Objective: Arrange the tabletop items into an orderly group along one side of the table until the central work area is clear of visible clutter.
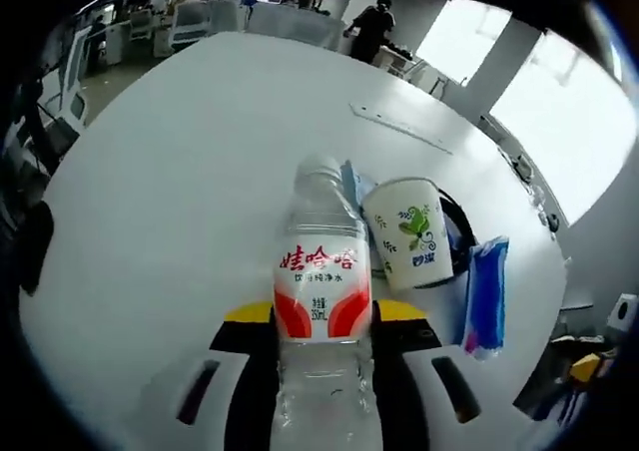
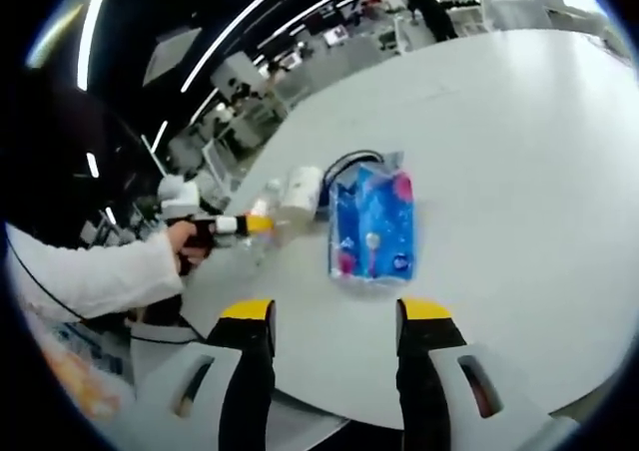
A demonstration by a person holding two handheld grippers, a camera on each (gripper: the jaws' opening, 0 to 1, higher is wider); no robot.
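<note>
Left gripper [image 1: 321, 321] pinches a clear water bottle [image 1: 321, 301] between its jaws, the bottle reaching forward over the white table [image 1: 180, 192]. Its red-and-white label carries red Chinese characters above smaller print, where "350mL" can be made out. Just right of the bottle stands a white paper cup [image 1: 406, 233] printed with a green leaf pattern and a small blue mark too small to read. Right of the cup lies a blue packet [image 1: 487, 293], with a black cable [image 1: 454, 222] behind them. Right gripper [image 2: 337, 321] hangs spread above the table edge, nothing between its jaws. Ahead of it lies the blue packet [image 2: 372, 224], printed with pink and white shapes; its writing is unreadable. Beyond, at the left, a hand [image 2: 185, 243] brings in the other gripper with the bottle [image 2: 262, 210] beside the cup [image 2: 300, 190].
</note>
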